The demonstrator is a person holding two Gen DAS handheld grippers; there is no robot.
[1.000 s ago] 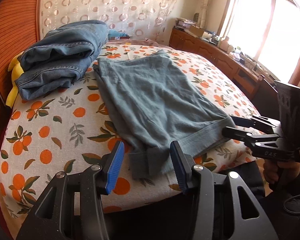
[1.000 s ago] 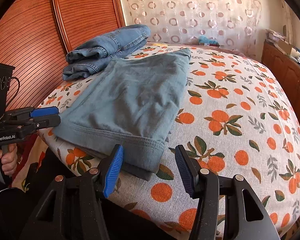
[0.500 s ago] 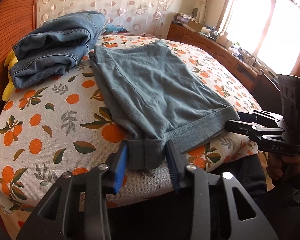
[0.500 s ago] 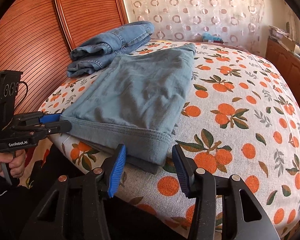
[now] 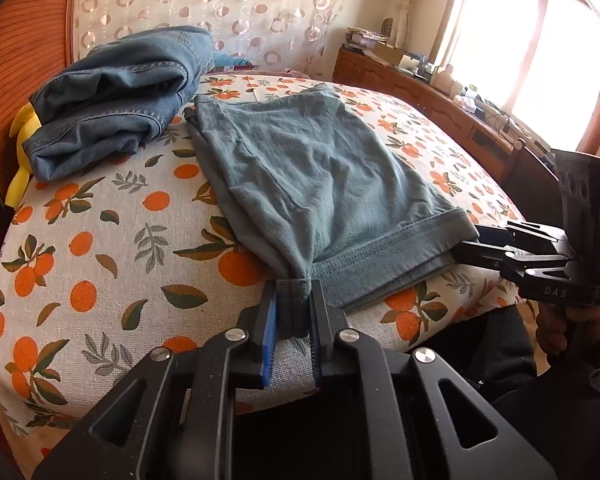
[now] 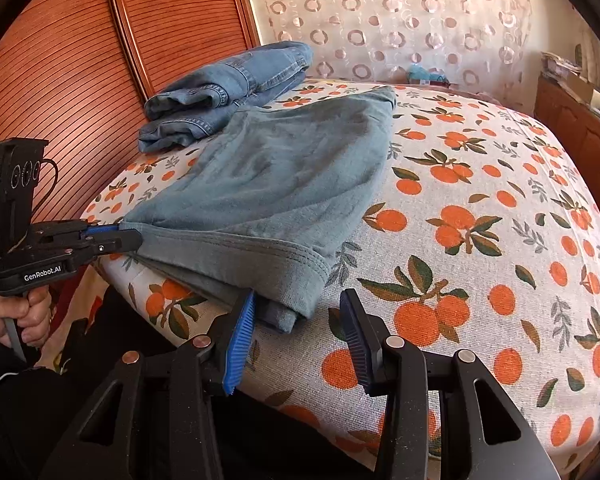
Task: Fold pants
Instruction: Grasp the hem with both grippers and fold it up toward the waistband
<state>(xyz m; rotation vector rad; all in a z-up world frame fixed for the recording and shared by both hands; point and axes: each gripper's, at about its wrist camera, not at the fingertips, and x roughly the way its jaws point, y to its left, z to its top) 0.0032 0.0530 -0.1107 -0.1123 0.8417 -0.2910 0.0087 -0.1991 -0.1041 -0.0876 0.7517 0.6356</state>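
Note:
Grey-green pants (image 5: 320,168) lie folded flat on the orange-print bed cover (image 5: 100,240), hem toward me. My left gripper (image 5: 294,292) pinches the hem's left corner, which bunches between its blue pads while the jaws are closing. From the right wrist view the left gripper (image 6: 128,236) meets the same pants (image 6: 284,184) at the hem's end. My right gripper (image 6: 296,300) straddles the hem's right corner. Its jaws are closing, and the right pad stands apart from the cloth. In the left wrist view the right gripper (image 5: 464,240) sits at that corner.
Folded blue jeans (image 5: 116,96) are stacked at the far left of the bed, over something yellow (image 5: 24,132). A ribbed wooden panel (image 6: 60,80) runs along the left side. A low wooden cabinet (image 5: 420,92) with clutter stands under the window on the right.
The left gripper's jaws have come together on the hem corner and bunched it. The right gripper's jaws have narrowed a little around the other corner. Both hands edged closer to the hem.

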